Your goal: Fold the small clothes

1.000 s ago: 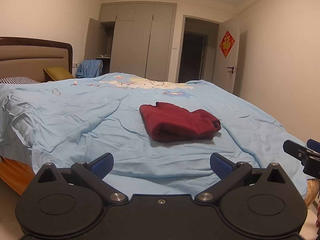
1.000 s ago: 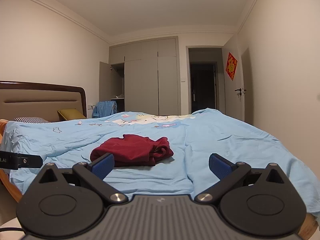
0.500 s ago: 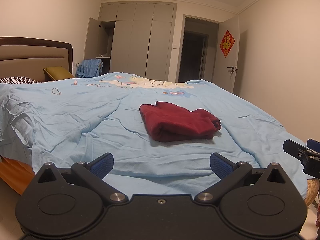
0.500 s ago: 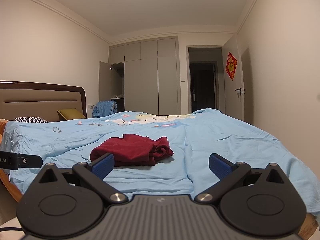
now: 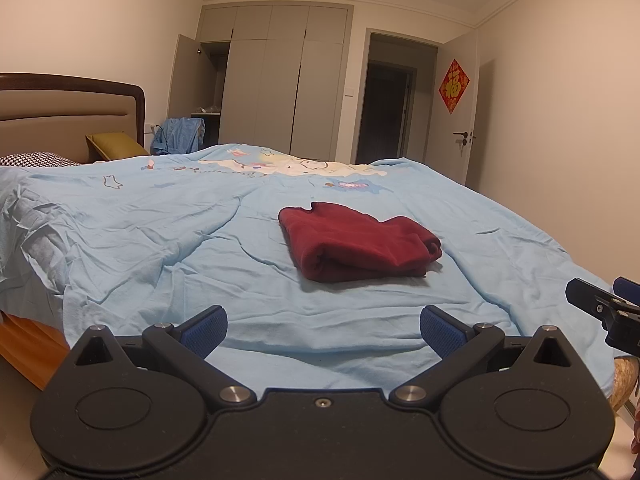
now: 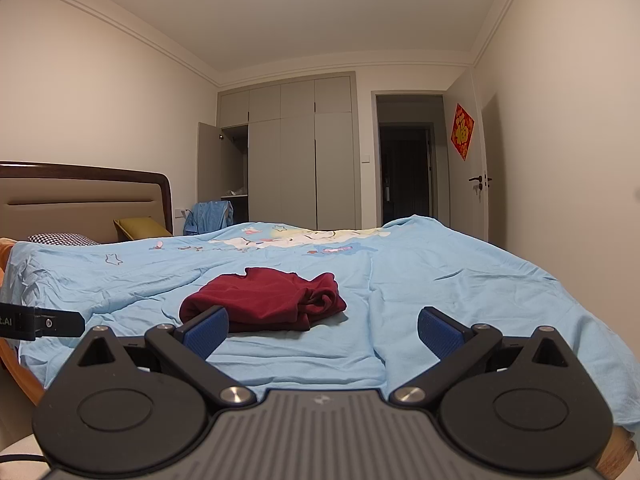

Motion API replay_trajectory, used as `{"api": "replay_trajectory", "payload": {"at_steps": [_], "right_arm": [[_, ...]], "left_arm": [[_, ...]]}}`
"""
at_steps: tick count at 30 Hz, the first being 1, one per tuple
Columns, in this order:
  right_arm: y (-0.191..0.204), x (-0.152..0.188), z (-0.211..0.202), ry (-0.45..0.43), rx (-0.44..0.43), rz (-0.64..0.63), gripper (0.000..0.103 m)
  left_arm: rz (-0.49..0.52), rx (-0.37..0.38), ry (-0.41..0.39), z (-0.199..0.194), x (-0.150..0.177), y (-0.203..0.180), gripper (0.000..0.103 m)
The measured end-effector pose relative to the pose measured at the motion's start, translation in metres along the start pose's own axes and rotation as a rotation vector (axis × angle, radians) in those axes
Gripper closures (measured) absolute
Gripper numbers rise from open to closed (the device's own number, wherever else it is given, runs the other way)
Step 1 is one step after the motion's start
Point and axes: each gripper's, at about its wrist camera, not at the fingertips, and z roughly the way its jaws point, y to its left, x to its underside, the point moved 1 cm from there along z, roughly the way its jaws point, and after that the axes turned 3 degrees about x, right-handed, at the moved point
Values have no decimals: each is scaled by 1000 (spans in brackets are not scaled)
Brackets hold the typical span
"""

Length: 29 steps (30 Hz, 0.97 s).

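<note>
The dark red garment [image 5: 360, 242] lies already folded in a compact bundle on the blue bed cover [image 5: 160, 240], and the left gripper [image 5: 323, 326] and right gripper [image 6: 323, 330] hang wide open, empty, so folding seems finished.

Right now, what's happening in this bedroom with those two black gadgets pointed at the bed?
A person holds a two-finger gripper in each hand for folding small clothes. The left gripper and right gripper are both open and empty, held off the near edge of the bed. A dark red garment lies folded in a bundle on the light blue bedspread, with nothing touching it.
</note>
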Motion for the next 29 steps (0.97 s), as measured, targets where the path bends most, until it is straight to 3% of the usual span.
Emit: {"api": "replay_trajectory", "payload": {"at_steps": [7,13,29], "right_arm": [[0,0,0,1,0,0,0],[1,2,2,8,2,0,0],[3,3,5,32,-2,-1,0]], "left_arm": [[9,-14,13,2,3,0,1],[49,-104,79,8,7,-4,1],[21,-116,109,8,7,0,1]]}}
